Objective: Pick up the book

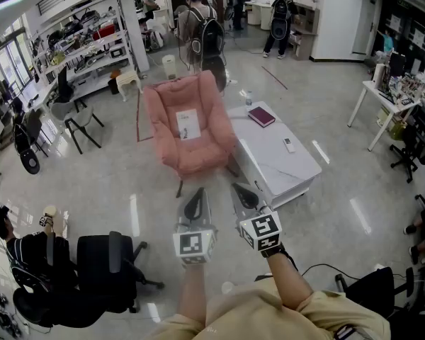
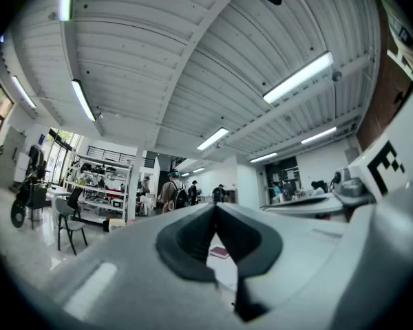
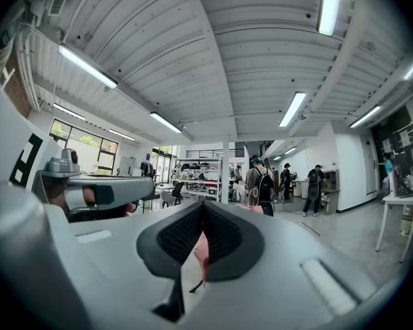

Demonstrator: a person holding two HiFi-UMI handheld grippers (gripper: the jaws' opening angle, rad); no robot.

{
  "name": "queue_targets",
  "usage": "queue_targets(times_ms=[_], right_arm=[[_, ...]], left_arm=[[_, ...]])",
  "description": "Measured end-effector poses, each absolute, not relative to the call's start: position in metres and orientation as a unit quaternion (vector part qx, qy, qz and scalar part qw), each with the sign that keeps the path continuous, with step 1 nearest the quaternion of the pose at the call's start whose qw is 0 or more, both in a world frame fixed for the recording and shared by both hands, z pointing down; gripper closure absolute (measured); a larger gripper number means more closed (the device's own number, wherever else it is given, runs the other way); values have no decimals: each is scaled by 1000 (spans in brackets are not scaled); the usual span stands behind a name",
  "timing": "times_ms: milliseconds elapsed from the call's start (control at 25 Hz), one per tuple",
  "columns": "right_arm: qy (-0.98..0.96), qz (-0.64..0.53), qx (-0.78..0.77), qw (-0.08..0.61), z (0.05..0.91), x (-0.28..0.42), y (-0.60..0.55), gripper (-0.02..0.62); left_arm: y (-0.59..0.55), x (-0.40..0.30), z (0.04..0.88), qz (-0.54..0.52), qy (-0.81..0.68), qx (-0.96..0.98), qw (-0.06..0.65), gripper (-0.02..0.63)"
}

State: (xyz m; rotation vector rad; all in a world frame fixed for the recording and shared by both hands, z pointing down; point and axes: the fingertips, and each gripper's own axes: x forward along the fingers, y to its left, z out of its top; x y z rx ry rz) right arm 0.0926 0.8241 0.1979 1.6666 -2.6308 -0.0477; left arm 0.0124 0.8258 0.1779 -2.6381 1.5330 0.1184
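A dark red book lies flat on the far end of the white low table. In the left gripper view the book shows small through the notch under the jaws. My left gripper and right gripper are held side by side in the air, well short of the table, and point level toward it. Both are shut with nothing between the jaws, as the left gripper and right gripper views show. The book is far from both.
A pink armchair with a white booklet on its seat stands left of the table. A remote and a bottle rest on the table. A black office chair, a seated person, shelves and standing people surround the area.
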Motion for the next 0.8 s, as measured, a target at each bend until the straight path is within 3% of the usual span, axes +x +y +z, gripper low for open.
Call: queue_targets(times_ms=[800], right_arm=[[-860,44,507,-32,215,72,717,591]], left_arm=[[729,0,214,19,496,-868,10,604]])
